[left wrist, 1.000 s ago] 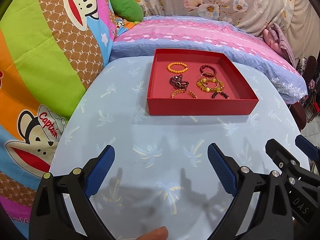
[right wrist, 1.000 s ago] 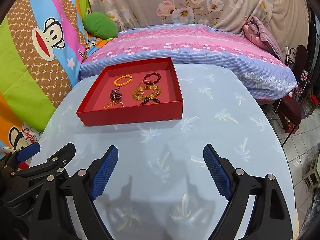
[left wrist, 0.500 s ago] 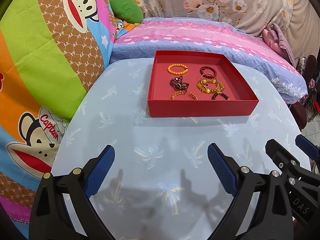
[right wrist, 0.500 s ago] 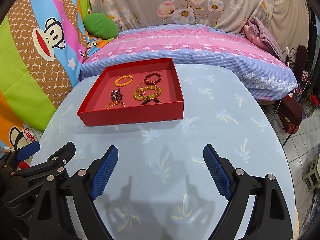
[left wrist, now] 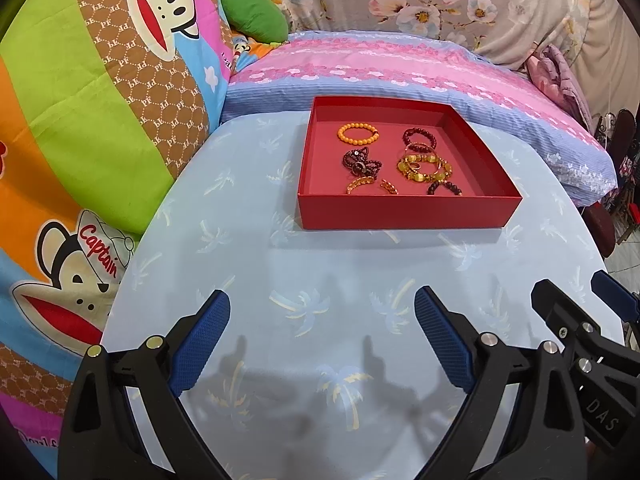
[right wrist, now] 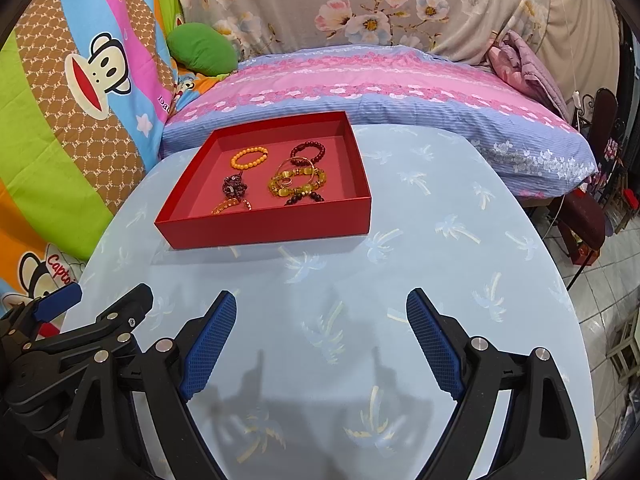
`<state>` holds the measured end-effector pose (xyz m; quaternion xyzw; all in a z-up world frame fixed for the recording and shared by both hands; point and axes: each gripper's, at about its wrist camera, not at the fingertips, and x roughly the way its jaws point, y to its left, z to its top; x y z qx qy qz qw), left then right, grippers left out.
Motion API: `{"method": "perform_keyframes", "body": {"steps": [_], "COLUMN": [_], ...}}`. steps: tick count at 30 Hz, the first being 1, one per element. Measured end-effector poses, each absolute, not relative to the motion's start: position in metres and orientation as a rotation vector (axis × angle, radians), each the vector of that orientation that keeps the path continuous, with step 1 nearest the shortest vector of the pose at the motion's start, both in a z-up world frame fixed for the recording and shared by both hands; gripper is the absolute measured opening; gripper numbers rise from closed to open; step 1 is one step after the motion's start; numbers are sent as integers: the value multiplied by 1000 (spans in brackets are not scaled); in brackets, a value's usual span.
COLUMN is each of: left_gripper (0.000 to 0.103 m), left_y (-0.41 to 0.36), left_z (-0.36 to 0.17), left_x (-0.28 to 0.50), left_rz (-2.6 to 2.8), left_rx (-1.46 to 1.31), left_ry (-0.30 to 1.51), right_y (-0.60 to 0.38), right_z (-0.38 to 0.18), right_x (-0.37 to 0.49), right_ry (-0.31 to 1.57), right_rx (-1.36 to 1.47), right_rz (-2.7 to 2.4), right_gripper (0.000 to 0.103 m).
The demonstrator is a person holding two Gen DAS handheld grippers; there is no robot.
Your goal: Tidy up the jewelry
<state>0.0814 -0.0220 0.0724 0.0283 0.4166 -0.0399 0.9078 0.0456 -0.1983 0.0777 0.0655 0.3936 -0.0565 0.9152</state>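
A round tabletop [left wrist: 328,272] covered in pale blue cloth printed with palm trees fills most of both views. Behind it lies a long pillow [left wrist: 400,64] in pink and blue stripes, and beyond that a grey floral fabric [right wrist: 360,0]. Along the left side hangs a bright striped blanket [left wrist: 80,120] with cartoon monkey faces, and a green cushion [right wrist: 202,52] sits near its top.

A shallow red box [left wrist: 408,212] rests on the far half of the tabletop, open at the top. Inside it lies the jewelry: an orange bead bracelet [left wrist: 357,134] at the back left, a dark red bead bracelet [left wrist: 419,138] at the back right, a tangled dark purple piece [left wrist: 361,161] in the middle, a pile of yellow bead bracelets [left wrist: 424,167] to its right, and small amber pieces [left wrist: 362,184] near the front wall.

The left gripper [left wrist: 322,336] and the right gripper [right wrist: 321,334] hover side by side over the near edge of the tabletop, well apart from the box. Both have their blue-padded jaws spread wide with nothing between them.
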Motion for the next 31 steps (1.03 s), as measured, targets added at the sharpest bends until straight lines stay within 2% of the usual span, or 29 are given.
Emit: {"method": "perform_keyframes", "body": {"steps": [31], "left_gripper": [89], "left_y": [-22], "left_z": [68], "left_x": [83], "left_rz": [-87], "left_rx": [52], "left_ry": [879], "right_y": [-199], "right_z": [72], "right_x": [45], "right_ry": [822], "right_rx": [139], "right_rz": [-115], "right_gripper": [84]}}
